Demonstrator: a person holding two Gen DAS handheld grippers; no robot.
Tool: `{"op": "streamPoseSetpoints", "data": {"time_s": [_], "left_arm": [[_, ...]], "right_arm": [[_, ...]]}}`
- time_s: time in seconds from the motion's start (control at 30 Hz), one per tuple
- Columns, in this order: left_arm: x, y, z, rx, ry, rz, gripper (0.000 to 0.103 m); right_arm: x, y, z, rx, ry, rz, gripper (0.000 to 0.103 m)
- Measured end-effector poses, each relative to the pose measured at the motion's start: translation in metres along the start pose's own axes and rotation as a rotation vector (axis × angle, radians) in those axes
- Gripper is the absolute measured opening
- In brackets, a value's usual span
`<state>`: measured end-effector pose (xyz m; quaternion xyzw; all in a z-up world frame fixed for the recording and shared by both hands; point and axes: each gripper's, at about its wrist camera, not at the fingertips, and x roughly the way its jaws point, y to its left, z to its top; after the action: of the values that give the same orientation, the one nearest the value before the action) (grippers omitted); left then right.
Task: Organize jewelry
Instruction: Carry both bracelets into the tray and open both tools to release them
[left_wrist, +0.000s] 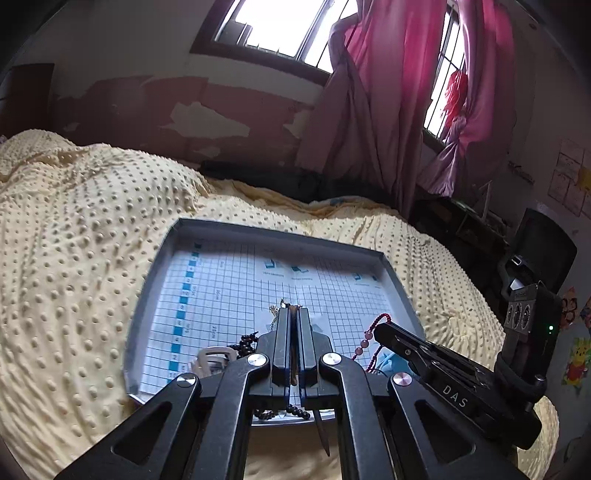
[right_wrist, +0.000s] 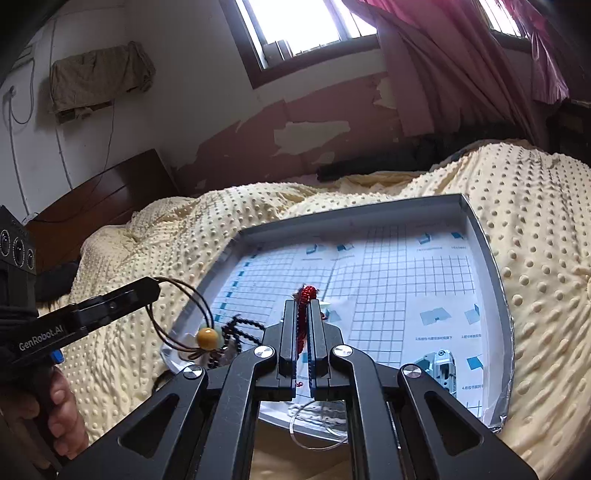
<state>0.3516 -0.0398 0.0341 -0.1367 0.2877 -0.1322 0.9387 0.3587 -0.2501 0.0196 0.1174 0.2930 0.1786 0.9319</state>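
Bedspread tray (right_wrist: 480, 221) — red bracelet (right_wrist: 304, 310) lengthwise in right claw (right_wrist: 303, 306)

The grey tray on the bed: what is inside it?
The grey tray holds a gridded paper sheet, a black bead string, a pale hair clip and a silvery clip. The tongs cover its near edge, so anything there is hidden.

We see a bed (left_wrist: 92, 229) under a pale yellow dotted blanket (right_wrist: 535, 258), its dark wooden headboard (right_wrist: 99, 199) against a white wall. Behind the bed the wall (left_wrist: 207, 110) is painted dull red low down, with paint peeled off in pale patches. Above it a barred window (left_wrist: 280, 26) lets in bright daylight. Pink curtains (left_wrist: 384, 92) hang bunched at the right. A cloth-covered unit (right_wrist: 99, 77) sits high on the white wall.
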Motion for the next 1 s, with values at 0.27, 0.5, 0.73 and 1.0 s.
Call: {"op": "streamPoseSetpoints", "data": {"time_s": [0.27,0.5,0.73,1.0], "left_arm": [[0.037,0.004,-0.012,-0.046,0.101,0.016,0.003],[0.045,0.012,-0.019,-0.072,0.134,0.033,0.003],[0.040,0.016,-0.019,-0.070,0.146,0.075,0.012],[0.008,0.015,-0.020,-0.094,0.066,0.087,0.091]], "right_arm": [[0.016,-0.015,-0.007,0.039,0.072,-0.029,0.005],[0.020,-0.023,-0.007,0.046,0.108,-0.076,0.005],[0.009,-0.027,-0.003,0.030,0.108,-0.124,0.015],[-0.026,-0.020,0.005,0.012,0.018,-0.166,0.048]]}}
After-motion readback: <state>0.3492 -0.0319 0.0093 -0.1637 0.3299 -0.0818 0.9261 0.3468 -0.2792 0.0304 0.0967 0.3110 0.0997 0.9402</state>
